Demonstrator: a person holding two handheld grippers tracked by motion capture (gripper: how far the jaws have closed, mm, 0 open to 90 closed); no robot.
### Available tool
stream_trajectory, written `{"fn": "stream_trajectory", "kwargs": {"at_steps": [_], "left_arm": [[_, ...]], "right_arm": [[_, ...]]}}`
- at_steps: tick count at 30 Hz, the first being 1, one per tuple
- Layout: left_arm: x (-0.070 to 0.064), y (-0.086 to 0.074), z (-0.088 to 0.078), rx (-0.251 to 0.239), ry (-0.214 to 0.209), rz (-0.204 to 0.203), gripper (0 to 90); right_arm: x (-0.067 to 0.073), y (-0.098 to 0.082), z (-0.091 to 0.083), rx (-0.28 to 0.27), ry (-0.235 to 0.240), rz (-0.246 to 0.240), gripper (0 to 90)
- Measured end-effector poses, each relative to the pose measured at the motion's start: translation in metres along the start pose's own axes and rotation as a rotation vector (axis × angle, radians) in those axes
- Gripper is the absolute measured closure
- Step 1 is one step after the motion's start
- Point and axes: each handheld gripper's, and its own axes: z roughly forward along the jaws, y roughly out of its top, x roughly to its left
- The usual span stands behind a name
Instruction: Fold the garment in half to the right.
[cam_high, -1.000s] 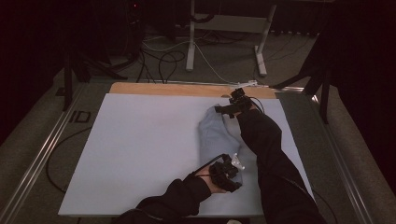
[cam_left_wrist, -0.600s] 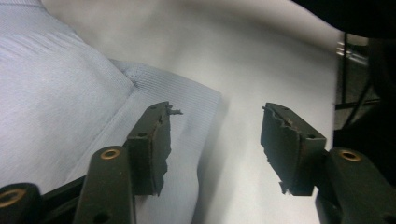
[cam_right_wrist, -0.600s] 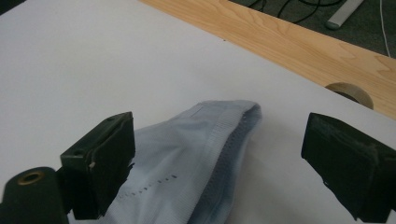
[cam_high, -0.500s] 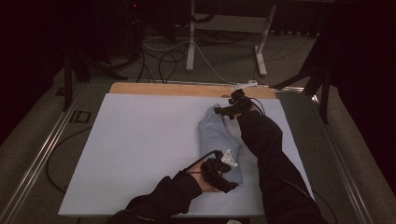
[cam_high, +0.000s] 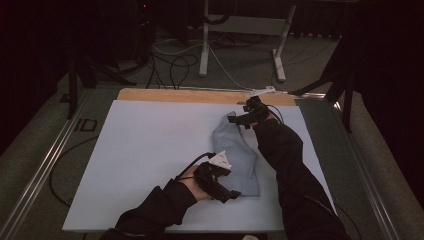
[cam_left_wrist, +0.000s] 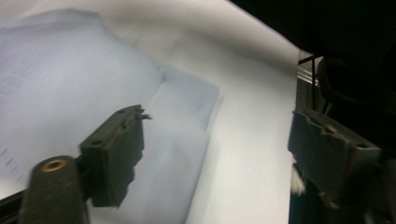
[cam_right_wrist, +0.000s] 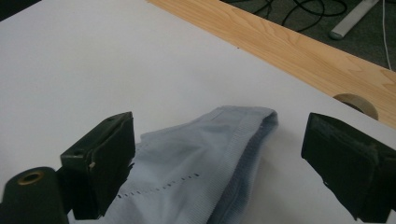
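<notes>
While the pale blue cloth (cam_high: 236, 155) lies folded on the white mat (cam_high: 140, 150), toward its right half, both grippers sit at opposite ends of it. It runs from near the far edge of the mat down toward the person's side, a bit narrower at the far end.

Left gripper (cam_high: 231, 194) is at the near end of the cloth, just off its near-left corner, held in a hand with a dark sleeve. Its jaws have just been opening, and in the left gripper view (cam_left_wrist: 215, 140) they stand wide apart with nothing pinched between them: you just see the folded corner of the cloth (cam_left_wrist: 182, 107) lying flat on the mat (cam_left_wrist: 252, 140) below.

Right gripper (cam_high: 239, 121) is at the far end, close to the strip of bare wood (cam_high: 175, 95) along the back of the table. In the right gripper view (cam_right_wrist: 219, 154) its 2 jaws are spread wide too, either side of the cloth's (cam_right_wrist: 205, 154) bunched, hemmed end, with the pads not touching the fabric. A line of small stitched holes shows along that end.

Cables (cam_high: 175, 65) lie on the floor past the table.
</notes>
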Motion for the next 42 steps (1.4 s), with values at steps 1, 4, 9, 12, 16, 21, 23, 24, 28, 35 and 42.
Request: {"fn": "stream_trajectory", "kwargs": {"at_steps": [1,4,9,12,16,21,23,24,28,35,42], "left_arm": [[0.002,-0.003,-0.003,-0.006,0.001,-0.006,17.4],[0.009,-0.013,-0.013,-0.025,0.02,-0.009,15.1],[0.019,-0.029,-0.028,-0.036,0.061,-0.039,7.8],[0.024,-0.038,-0.039,-0.044,0.101,-0.062,1.0],[0.03,-0.049,-0.056,-0.088,0.152,-0.077,0.9],[0.038,-0.065,-0.076,-0.094,0.208,-0.093,0.4],[0.041,-0.074,-0.082,-0.095,0.223,-0.085,0.3],[0.042,-0.078,-0.086,-0.096,0.233,-0.082,0.3],[0.045,-0.096,-0.095,-0.096,0.254,-0.082,0.2],[0.05,-0.119,-0.104,-0.114,0.265,-0.107,0.2],[0.05,-0.142,-0.112,-0.119,0.293,-0.126,0.3]], "right_arm": [[0.001,0.0,-0.001,-0.004,0.003,-0.001,9.8],[0.003,0.001,-0.001,-0.003,0.004,-0.01,9.9],[0.007,0.003,-0.001,0.0,0.017,-0.018,9.8],[0.009,0.003,0.0,-0.001,0.017,-0.025,9.8],[0.011,0.002,0.001,0.005,0.024,-0.024,9.9],[0.013,0.001,0.003,0.014,0.04,-0.033,9.9],[0.013,0.0,0.003,0.014,0.041,-0.035,9.8],[0.012,0.0,0.003,0.015,0.042,-0.038,9.8],[0.01,-0.001,0.003,0.014,0.046,-0.027,9.9],[0.008,-0.002,0.006,0.03,0.039,-0.026,9.8],[0.001,-0.006,0.015,0.035,0.035,0.007,10.0]]}}
